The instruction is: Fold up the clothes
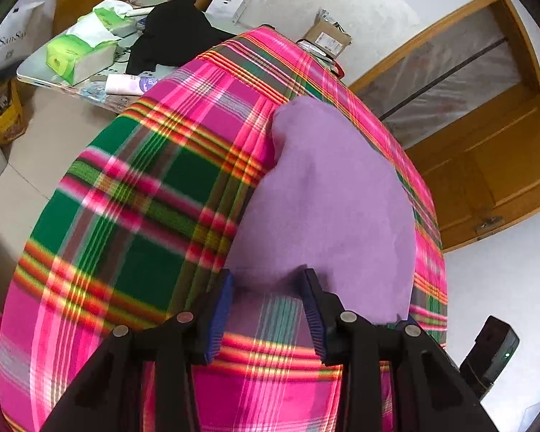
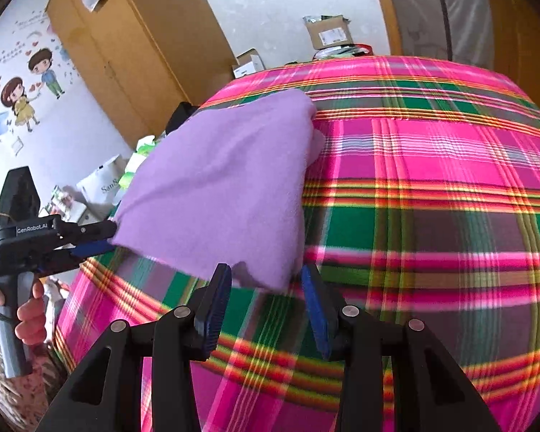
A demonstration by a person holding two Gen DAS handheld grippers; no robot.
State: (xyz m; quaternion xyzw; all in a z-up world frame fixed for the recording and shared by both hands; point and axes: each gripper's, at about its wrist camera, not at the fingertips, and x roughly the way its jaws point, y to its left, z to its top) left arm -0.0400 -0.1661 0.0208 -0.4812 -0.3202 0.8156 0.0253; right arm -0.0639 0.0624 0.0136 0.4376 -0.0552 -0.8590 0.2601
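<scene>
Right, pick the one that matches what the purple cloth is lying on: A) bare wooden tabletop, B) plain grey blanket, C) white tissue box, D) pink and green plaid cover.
D: the purple cloth lies on the pink and green plaid cover, and the left wrist view shows the same plaid around it.

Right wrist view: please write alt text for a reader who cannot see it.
A purple cloth lies on a pink and green plaid cover, its near edge between the open fingers of the right gripper. At the far left, a hand holds the left gripper at the cloth's corner.
</scene>
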